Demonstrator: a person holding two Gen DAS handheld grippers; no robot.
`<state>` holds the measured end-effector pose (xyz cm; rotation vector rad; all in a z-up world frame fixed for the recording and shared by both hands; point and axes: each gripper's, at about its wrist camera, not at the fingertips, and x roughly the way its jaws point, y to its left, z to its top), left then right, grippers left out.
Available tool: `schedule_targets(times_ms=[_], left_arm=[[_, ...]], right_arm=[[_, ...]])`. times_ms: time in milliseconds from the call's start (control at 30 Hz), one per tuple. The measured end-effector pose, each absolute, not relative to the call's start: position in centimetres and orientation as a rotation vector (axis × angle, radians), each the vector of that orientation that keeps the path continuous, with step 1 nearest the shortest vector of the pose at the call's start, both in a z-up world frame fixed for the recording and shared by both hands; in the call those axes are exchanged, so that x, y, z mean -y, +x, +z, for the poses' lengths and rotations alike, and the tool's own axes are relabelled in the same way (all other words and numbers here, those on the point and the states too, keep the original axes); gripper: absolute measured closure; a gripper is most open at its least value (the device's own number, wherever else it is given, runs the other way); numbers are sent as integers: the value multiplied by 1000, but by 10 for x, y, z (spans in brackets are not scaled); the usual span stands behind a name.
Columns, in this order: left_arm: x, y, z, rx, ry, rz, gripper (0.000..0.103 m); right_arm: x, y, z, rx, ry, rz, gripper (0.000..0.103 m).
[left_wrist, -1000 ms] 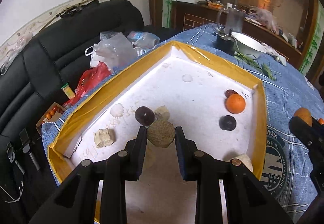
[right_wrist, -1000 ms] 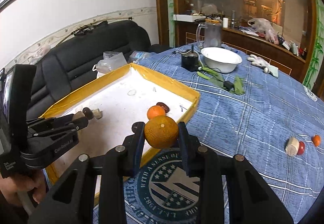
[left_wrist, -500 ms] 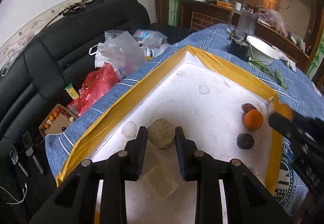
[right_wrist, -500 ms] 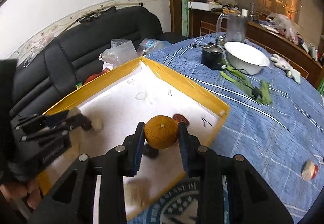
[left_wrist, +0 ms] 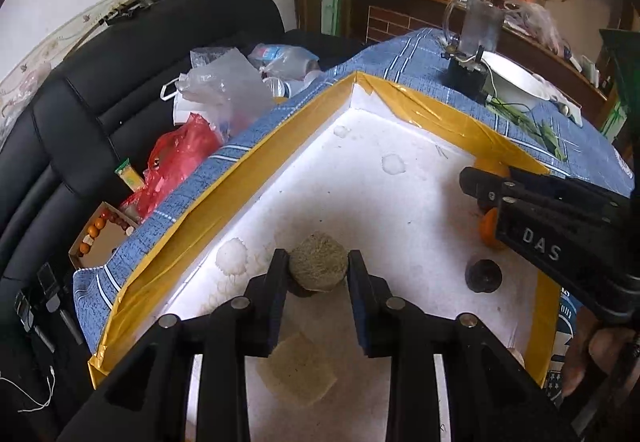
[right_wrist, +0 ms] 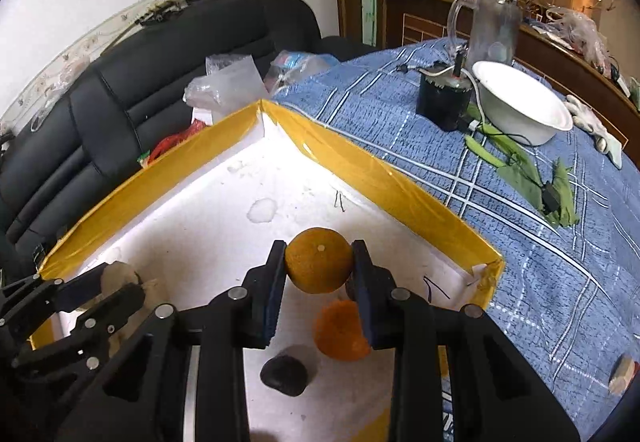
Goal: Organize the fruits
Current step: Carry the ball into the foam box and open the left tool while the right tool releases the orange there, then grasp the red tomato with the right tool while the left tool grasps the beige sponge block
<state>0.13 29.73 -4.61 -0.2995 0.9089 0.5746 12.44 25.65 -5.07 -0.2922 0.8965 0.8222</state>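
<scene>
Hovering over the white foam tray point(right_wrist: 208, 226) with its glossy yellow taped rim, the right gripper point(right_wrist: 319, 266) has its jaws clamped on a round, dimpled orange point(right_wrist: 318, 260), held above the tray floor and not yet set down. Directly below it lie a second orange point(right_wrist: 340, 334) and a dark, smooth plum-like fruit point(right_wrist: 285, 375); if the jaws let go from this height, I judge the held orange could drop onto them, bounce and roll, since all three are round and the foam floor is flat and slick-looking. The left gripper point(left_wrist: 318, 270) has its jaws closed on a rough, fibrous brownish ball point(left_wrist: 319, 266), above the tray near its left wall, with a flat tan spongy square point(left_wrist: 296, 372) lying beneath. Both tools work close together over one tray, and in the left wrist view the right tool's black body crosses the tray's right side, so a careless swing could knock them together or jar a fruit loose. Elsewhere, a white bowl point(right_wrist: 520, 110) stands on the blue checked cloth of the tabletop point(right_wrist: 540, 250), well apart from the tray.
</scene>
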Motion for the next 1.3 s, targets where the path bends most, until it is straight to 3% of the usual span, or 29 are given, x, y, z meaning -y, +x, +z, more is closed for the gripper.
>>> schedule_targets(times_ms=[67,100,167,300,367,567,800,1000,1100,1167,1300], left_arm=[[-298,0,-46,-916,-313,575,41],[-297,-1,-46,-914,-317,579,38],[-296,-5,-44,-911,-317,591,31],[-288,-16,-36,-872,-349,583,26],[-278,-19,-30,-847,-349,569,25],[-213,-11,-14,-780,-259,437,23],[-116,25,-19,-799,-106,189,22],[-62,58,-31,-831,-30,79,22],[-45,69,-35,-833,-3,48,22],[-37,74,-38,-842,7,38,22],[-35,84,-43,-856,4,24,22]], right_arm=[[-260,125,-54,-909,-315,813,67],[-261,125,-55,-913,-322,810,66],[-257,125,-54,-910,-319,799,50],[-223,121,-32,-863,-247,791,45],[-193,117,-18,-820,-207,773,30],[-72,98,5,-715,-121,622,15],[65,104,-33,-770,-169,354,15],[122,134,-66,-856,-172,253,17],[127,152,-67,-862,-174,251,23],[126,165,-70,-875,-178,262,38],[115,189,-80,-903,-195,291,44]])
